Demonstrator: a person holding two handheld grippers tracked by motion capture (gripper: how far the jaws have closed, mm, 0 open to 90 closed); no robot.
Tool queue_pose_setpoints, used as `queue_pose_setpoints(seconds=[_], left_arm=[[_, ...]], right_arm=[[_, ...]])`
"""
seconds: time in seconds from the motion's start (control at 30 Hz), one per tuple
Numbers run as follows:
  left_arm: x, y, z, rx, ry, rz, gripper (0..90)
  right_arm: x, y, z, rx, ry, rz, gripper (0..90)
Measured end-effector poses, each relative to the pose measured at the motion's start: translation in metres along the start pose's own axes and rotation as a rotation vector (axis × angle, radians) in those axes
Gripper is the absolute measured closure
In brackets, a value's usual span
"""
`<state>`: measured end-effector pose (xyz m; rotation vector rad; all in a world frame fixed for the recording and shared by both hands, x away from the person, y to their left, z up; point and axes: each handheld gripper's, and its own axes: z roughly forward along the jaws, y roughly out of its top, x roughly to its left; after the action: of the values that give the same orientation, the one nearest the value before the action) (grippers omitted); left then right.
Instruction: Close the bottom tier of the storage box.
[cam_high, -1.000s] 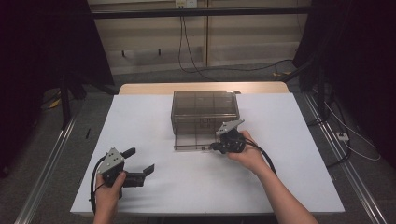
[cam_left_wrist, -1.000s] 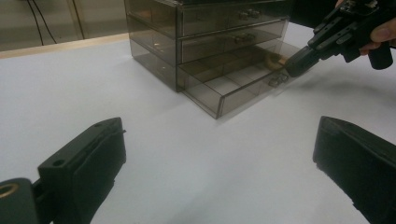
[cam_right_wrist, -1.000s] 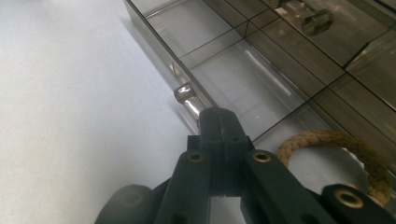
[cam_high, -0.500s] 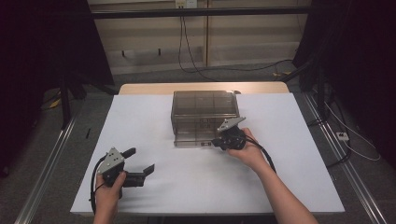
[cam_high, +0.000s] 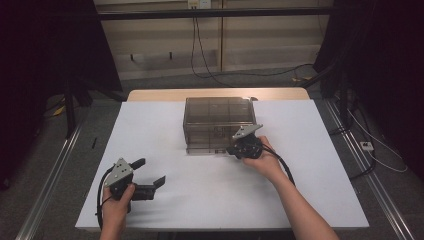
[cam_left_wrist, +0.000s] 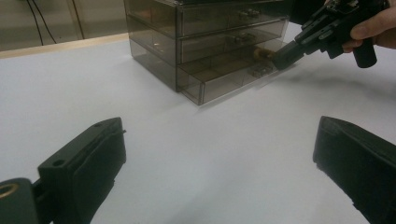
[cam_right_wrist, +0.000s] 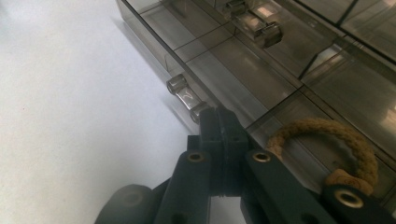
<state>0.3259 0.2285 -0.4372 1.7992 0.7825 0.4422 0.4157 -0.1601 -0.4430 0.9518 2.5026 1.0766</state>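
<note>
A smoky clear drawer cabinet (cam_high: 217, 117) stands at the middle of the white table (cam_high: 150, 130). Its bottom drawer (cam_high: 207, 150) sticks out a little. In the right gripper view a tan rope ring (cam_right_wrist: 322, 126) lies inside that drawer (cam_right_wrist: 233, 65). My right gripper (cam_high: 232, 150) is shut, and its tips (cam_right_wrist: 219, 121) rest against the drawer front beside the clear handle (cam_right_wrist: 187, 97); nothing shows between the jaws. The left gripper view shows the right gripper (cam_left_wrist: 281, 58) at the cabinet (cam_left_wrist: 205, 42). My left gripper (cam_high: 148, 171) sits low at the front left, open and holding nothing (cam_left_wrist: 224, 177).
The tabletop (cam_left_wrist: 233, 121) between the left gripper and the cabinet is bare white. A wooden strip (cam_high: 165, 95) runs along the far table edge. Metal rails (cam_high: 50, 175) and cables (cam_high: 370, 150) lie on the floor at both sides.
The right gripper has edged slightly toward the cabinet, and the bottom drawer looks a little less pulled out. The left gripper has stayed where it was.
</note>
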Motion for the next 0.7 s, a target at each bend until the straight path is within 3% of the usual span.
queue_pose_setpoints(seconds=[0.7], left_arm=[[0.0004,-0.0001,-0.0002,0.007,0.001,0.007,2.7]], right_arm=[[-0.0054,-0.0003,0.0034,-0.010,-0.015,0.013,90.0]])
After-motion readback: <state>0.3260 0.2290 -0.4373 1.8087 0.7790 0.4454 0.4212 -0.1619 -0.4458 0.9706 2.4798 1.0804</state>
